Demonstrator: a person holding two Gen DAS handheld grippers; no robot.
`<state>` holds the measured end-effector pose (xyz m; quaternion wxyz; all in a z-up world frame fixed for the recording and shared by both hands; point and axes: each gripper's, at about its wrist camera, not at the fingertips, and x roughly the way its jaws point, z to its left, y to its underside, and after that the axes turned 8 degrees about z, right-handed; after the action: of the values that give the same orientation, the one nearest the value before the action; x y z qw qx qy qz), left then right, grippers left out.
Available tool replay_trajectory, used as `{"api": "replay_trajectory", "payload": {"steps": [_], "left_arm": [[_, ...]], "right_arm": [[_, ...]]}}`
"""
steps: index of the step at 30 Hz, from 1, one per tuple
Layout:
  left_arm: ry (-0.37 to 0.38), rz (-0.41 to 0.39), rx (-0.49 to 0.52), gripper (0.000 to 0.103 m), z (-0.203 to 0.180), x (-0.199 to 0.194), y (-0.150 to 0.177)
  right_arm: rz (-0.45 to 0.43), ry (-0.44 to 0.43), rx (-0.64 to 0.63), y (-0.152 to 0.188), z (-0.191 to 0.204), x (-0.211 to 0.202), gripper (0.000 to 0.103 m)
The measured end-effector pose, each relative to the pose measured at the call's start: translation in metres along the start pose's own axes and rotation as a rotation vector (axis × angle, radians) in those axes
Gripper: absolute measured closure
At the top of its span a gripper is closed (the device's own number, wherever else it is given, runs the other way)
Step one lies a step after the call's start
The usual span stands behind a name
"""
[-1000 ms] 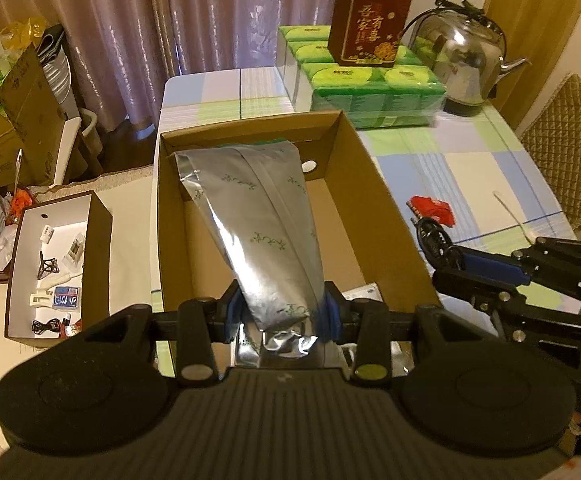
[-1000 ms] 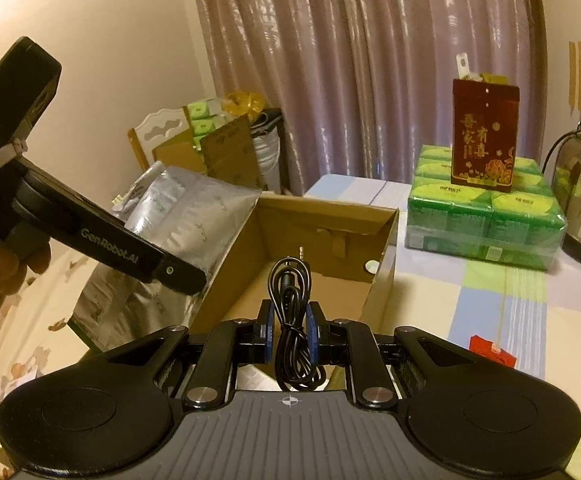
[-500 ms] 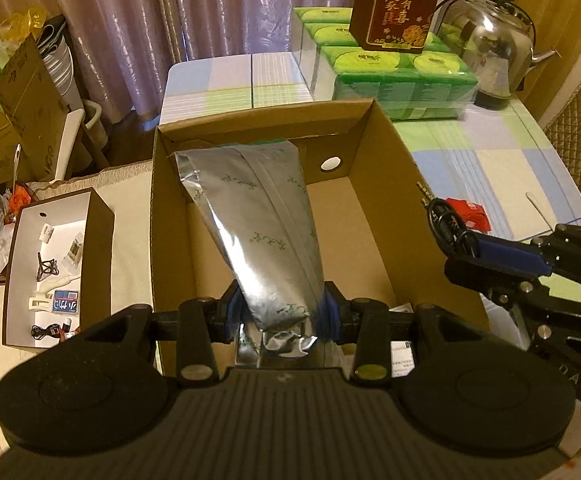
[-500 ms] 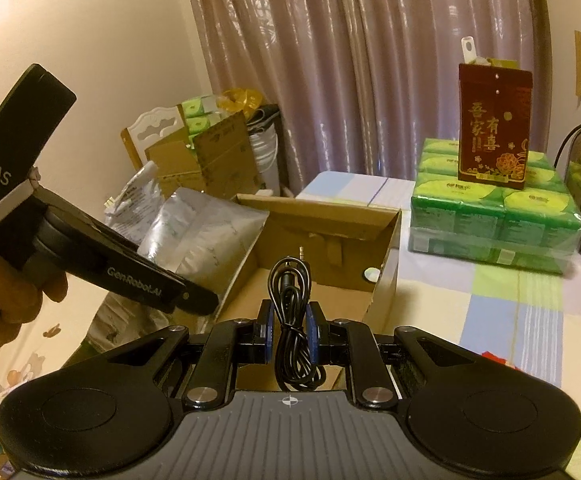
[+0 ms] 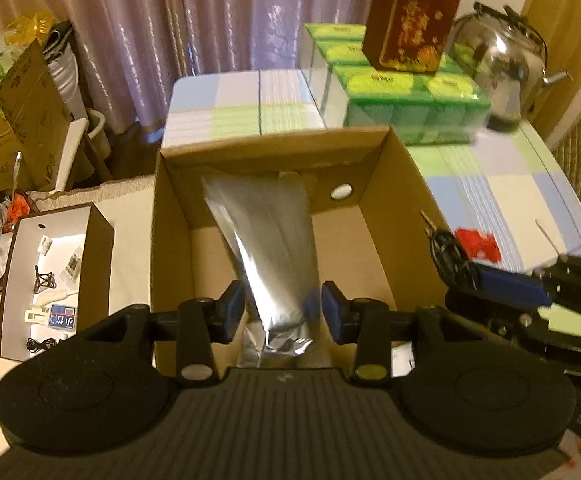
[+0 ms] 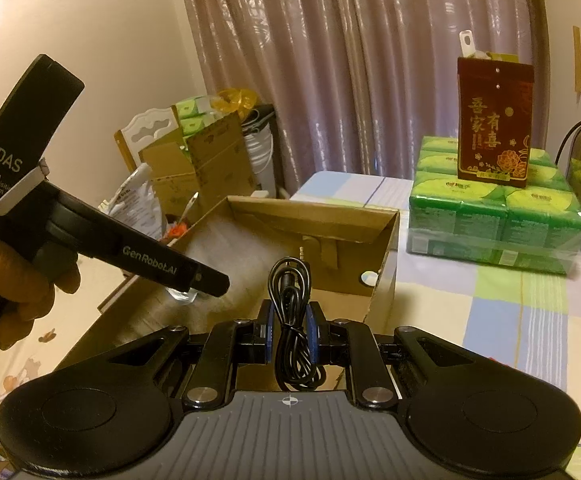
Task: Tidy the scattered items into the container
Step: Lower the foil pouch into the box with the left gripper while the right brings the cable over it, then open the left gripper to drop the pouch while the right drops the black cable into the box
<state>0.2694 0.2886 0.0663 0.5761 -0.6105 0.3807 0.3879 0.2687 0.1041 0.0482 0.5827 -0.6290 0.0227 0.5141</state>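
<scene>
The left gripper [image 5: 283, 312] has just been opening: a second ago its blue pads pinched the foil pouch [image 5: 268, 240], and now both pads stand clear of the pouch's sides, which lies between them, blurred, slanting down into the cardboard box [image 5: 406, 216] toward its far wall. The box also fills more of the left wrist view than before, and the far items sit higher in the frame. The right gripper [image 6: 289, 332] is unchanged, clamped on the coiled black cable [image 6: 290, 312], its plug tip pointing up; it hangs just outside the box's right wall, over the checked table [image 5: 502, 196].

Counted: one pouch, one cable, one cardboard box, two grippers (the left one shows in the right wrist view with a hand [image 6: 18, 280] around its handle). On the table's far edge are one wrapped block of green tissue packs [image 6: 494, 220], one dark red gift bag [image 6: 494, 124] standing on it, and one steel kettle [image 5: 498, 76]. One red wrapper [image 5: 478, 242] and one thin white stick [image 5: 546, 234] lie near the right edge. One open white-lined box [image 5: 46, 280] of small items sits off the table's left side.
</scene>
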Motion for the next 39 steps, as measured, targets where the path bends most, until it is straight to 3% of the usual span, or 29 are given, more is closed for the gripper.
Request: {"api": "replay_trajectory", "payload": {"steps": [20,39], "left_arm": [[-0.016,0.027,0.014,0.064,0.007,-0.005,0.033],[-0.009,0.022,0.030,0.061,0.011,-0.010,0.044]], "right_arm": [[0.012,0.001,0.005,-0.003,0.009,0.005,0.090],[-0.003,-0.025,0.026,-0.012,0.010,0.019,0.088]]}}
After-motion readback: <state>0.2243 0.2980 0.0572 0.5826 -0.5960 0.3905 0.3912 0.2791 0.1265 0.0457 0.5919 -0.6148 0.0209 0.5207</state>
